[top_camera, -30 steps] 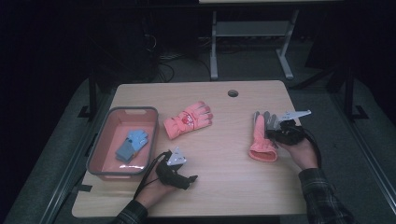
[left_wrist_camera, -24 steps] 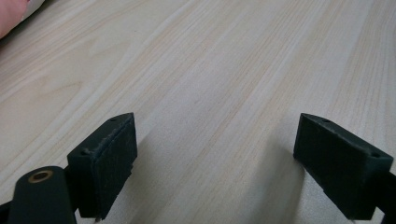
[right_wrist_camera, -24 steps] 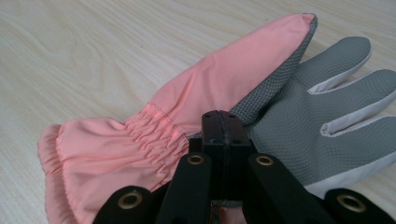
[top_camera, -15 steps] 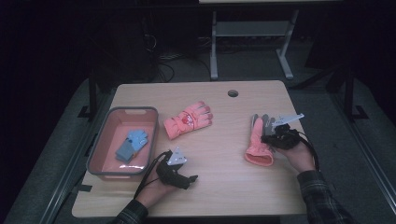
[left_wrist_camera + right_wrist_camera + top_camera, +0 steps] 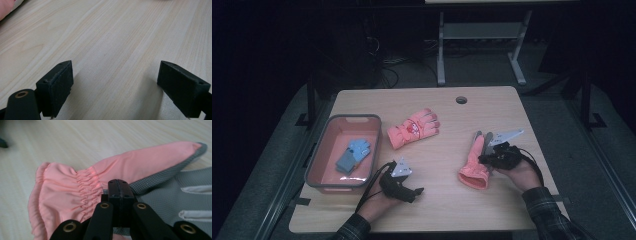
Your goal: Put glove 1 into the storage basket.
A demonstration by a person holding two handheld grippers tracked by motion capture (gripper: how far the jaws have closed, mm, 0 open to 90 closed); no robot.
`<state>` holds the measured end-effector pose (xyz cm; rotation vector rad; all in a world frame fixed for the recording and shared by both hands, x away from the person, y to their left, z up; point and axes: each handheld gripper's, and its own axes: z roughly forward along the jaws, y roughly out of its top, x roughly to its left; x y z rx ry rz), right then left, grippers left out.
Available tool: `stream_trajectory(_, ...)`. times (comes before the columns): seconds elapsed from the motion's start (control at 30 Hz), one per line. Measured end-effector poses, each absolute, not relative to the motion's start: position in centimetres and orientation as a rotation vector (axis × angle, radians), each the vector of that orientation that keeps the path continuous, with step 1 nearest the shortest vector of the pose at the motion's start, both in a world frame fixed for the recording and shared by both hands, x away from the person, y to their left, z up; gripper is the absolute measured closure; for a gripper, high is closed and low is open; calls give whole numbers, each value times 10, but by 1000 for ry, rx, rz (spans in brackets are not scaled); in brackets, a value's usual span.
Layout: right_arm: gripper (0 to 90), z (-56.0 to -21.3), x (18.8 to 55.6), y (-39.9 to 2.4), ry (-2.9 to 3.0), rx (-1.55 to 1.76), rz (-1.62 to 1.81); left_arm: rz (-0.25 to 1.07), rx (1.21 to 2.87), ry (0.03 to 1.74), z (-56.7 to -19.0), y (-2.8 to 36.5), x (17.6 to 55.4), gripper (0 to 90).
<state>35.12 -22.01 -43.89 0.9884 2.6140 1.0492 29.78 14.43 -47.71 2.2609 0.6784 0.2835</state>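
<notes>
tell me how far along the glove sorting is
Done: a blue glove already lies in the pink bin. In hand: the right gripper is shut on a pink and grey glove at the right of the table. Left: that glove probably goes to the bin, and so would the other pink glove lying mid-table. The left gripper rests open beside the bin.

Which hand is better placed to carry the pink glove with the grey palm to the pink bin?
Right. The right tool is shut on the pink fabric glove with grey palm; the left tool rests open on bare table.
</notes>
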Motion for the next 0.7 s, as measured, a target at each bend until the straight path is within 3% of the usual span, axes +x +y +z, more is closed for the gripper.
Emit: stream_trajectory(0.7,900,-436,322,-155,2771,732,1081,276,2253,666,-478,143,299,128)
